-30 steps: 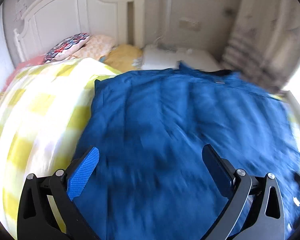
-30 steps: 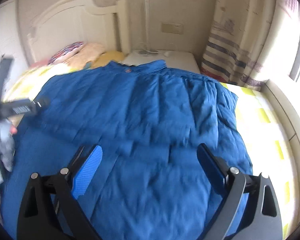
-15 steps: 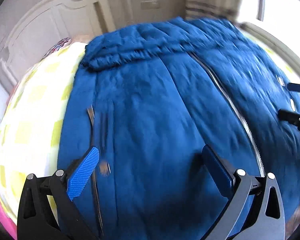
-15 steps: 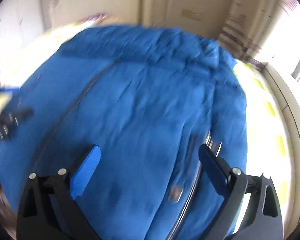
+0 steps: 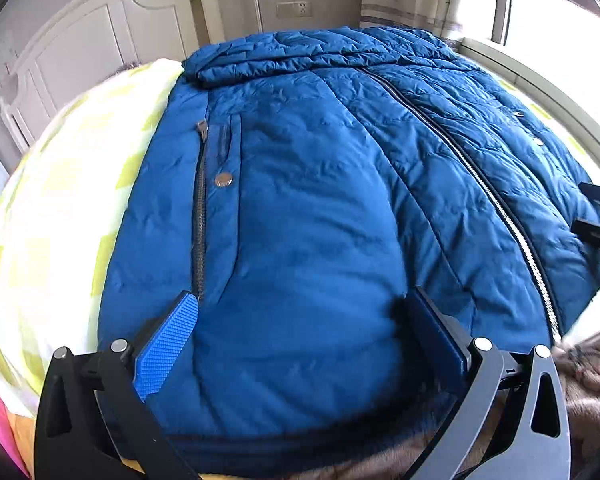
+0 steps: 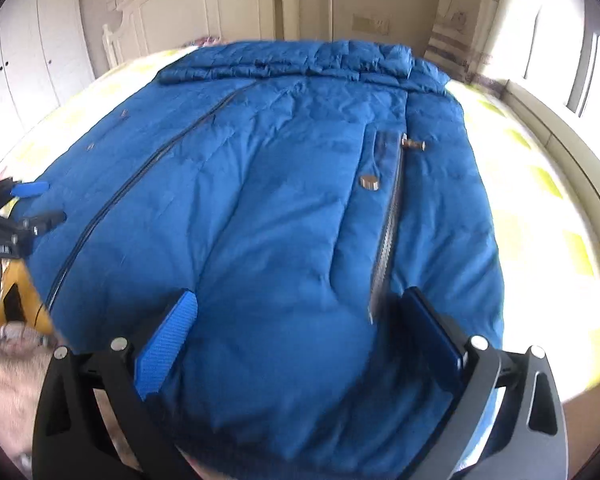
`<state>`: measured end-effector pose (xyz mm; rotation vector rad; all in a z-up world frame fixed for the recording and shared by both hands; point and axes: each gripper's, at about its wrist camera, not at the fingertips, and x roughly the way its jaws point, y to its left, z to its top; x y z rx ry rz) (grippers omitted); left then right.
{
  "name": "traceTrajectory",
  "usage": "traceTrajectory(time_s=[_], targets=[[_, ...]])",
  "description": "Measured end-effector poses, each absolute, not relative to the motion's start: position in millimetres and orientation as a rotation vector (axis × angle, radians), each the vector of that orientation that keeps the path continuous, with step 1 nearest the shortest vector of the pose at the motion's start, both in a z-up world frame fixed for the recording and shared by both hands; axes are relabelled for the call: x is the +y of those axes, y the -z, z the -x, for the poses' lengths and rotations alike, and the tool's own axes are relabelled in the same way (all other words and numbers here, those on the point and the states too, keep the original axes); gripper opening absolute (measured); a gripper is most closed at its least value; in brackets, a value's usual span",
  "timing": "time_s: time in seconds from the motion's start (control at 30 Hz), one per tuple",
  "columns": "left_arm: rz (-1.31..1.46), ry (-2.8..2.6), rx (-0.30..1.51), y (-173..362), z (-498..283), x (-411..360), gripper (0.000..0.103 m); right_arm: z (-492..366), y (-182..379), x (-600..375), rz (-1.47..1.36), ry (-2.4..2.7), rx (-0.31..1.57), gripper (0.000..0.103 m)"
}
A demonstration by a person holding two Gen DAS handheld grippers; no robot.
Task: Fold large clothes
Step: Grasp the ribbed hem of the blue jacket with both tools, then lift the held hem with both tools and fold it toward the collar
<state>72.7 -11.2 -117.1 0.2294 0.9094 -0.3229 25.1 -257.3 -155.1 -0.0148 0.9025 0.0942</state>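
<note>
While the blue puffer jacket (image 5: pixel 308 216) lies spread front-up on the bed's yellow-check cover (image 5: pixel 72 184), both tongs hang over its hem end w/ nothing in them. Landmark is the centre zip (image 5: pixel 472 168), running from the hem up toward the collar by the headboard (image 5: pixel 100 28).

Left gripper (image 5: pixel 300 340): jaws wide apart, no cloth between the pads, over the panel on the pocket side of the zip. That pocket zip (image 5: pixel 200 216) and its snap (image 5: pixel 223 179) sit just beyond the blue pad. Right gripper (image 6: pixel 296 336): spread as wide as it goes, also empty, over the panel on the other side of the centre zip, near the second pocket's snap (image 6: pixel 370 181).

Progress, as I read it: laying out looks done. Jacket zipped, fairly flat, and what looks like a sleeve or hood seems folded across the top of the zip near the collar, tho I can't tell which. Body itself not folded yet, full length showing. Left to do: prob grab the hem corners either side of the zip, carry them up toward the collar, then tidy. Puffy fill, so expect it to spring back.
</note>
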Motion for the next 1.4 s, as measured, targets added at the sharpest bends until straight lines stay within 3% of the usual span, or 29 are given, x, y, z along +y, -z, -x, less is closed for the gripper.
traceTrajectory(time_s=[0.2,0.43,0.47,0.5,0.57,0.67,0.83,1.1,1.17,1.23,1.27,1.4], targets=[[-0.110,0.314,0.856,100.1,-50.3,30.8,0.099,27.2,144.3,-300.6,-0.104,-0.030,0.774,0.099],[-0.127,0.236,0.887,115.7,-59.2,46.6,0.099,31.2,164.8,-318.7,-0.153,0.017,0.798,0.093],[-0.136,0.232,0.887,115.6,-58.0,45.9,0.099,29.4,164.0,-312.3,-0.135,0.005,0.790,0.088],[-0.131,0.234,0.883,114.4,-56.2,44.8,0.097,28.1,163.1,-307.6,-0.125,0.000,0.785,0.074],[-0.098,0.269,0.865,109.5,-50.9,45.1,0.090,26.0,162.6,-299.2,-0.096,0.002,0.793,0.067],[-0.101,0.271,0.861,107.0,-48.5,49.9,0.080,26.3,163.0,-306.2,-0.115,-0.016,0.803,0.067],[0.012,0.248,0.934,118.1,-57.0,86.3,0.081,29.7,161.5,-308.1,-0.106,-0.002,0.812,0.068],[-0.004,0.319,0.931,118.0,-64.4,62.6,0.079,24.1,160.6,-301.6,-0.115,-0.025,0.789,0.063],[-0.022,0.321,0.912,119.7,-73.3,55.8,0.073,19.9,161.2,-300.5,-0.117,-0.022,0.768,0.053],[-0.018,0.362,0.909,117.1,-78.0,48.6,0.052,17.6,160.5,-302.5,-0.153,-0.050,0.763,0.035],[0.004,0.383,0.913,115.3,-77.5,50.1,0.038,18.5,160.2,-306.7,-0.190,-0.071,0.759,0.031],[0.121,0.444,0.902,113.8,-69.5,67.0,0.028,25.8,163.2,-322.7,-0.342,-0.130,0.723,0.022]])
